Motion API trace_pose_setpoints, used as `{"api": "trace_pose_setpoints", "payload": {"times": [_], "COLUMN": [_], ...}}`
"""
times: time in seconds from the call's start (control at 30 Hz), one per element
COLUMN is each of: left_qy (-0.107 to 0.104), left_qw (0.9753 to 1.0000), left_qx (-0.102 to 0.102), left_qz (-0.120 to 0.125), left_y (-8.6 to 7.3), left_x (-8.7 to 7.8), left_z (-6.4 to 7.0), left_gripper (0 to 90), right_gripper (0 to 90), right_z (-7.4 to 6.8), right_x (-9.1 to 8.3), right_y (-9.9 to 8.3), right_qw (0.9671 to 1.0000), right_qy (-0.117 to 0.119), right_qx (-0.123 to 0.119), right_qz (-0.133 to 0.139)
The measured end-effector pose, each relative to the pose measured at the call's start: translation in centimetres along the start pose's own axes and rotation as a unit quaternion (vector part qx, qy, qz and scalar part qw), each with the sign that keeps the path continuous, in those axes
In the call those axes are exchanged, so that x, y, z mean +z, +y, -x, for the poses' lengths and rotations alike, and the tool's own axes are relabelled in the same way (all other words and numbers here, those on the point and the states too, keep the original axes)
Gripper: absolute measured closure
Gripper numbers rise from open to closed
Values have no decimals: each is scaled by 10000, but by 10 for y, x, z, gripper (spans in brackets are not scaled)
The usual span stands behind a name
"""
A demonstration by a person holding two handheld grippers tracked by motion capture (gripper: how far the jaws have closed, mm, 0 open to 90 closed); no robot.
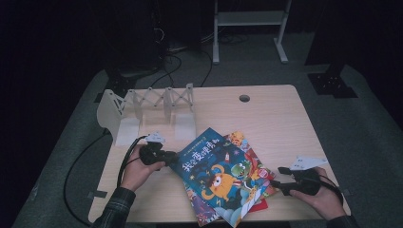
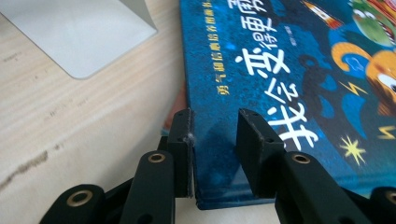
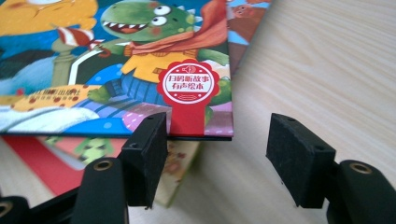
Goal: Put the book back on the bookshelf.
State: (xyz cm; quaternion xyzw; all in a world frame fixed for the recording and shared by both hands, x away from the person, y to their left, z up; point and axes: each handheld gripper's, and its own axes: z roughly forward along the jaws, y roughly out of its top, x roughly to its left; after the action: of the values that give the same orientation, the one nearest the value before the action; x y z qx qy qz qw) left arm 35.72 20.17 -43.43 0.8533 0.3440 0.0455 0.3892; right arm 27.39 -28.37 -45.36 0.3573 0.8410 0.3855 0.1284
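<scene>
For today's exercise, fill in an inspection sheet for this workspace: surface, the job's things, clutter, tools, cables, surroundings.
Surface: light wooden table with a round hole near its far edge.
Job's things: blue picture book topmost on a loose pile of picture books; white accordion book rack at the far left.
Clutter: nothing seen.
Tools: left tool open, jaws astride the blue book's corner; right tool open at the pile's near right edge, gripping nothing.
Cables: black cable trails from the left tool off the table.
Surroundings: dark room, grey floor, white frame behind.

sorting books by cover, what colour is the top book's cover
Deep blue with an orange monster, on the top book; clearest in the high view.
</scene>
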Motion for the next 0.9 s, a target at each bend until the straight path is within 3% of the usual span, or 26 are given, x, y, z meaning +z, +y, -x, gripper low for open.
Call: {"api": "trace_pose_setpoints", "payload": {"times": [0.3,0.43,0.5,0.63,0.9], "left_qy": [-88,-233,-322,-129,199], "left_qw": [9999,9996,9995,9997,9993], "left_qx": [80,7,-50,-93,-139], "left_qz": [-110,-144,-39,200,288], "left_y": [-11,-15,-15,-7,-5], "left_x": [-10,-13,-15,-17,-14], "left_z": [13,16,15,11,2], "left_gripper": [648,651,643,585,454], "right_gripper": [411,420,420,423,428], "right_z": [14,20,24,29,28], "right_x": [6,10,13,19,31], "right_y": [7,11,13,18,32], "right_qw": [9999,9996,9995,9993,9991], "right_qy": [-148,-231,-269,-265,-410], "right_qx": [64,125,159,241,114], "right_qz": [18,34,28,86,70]}}
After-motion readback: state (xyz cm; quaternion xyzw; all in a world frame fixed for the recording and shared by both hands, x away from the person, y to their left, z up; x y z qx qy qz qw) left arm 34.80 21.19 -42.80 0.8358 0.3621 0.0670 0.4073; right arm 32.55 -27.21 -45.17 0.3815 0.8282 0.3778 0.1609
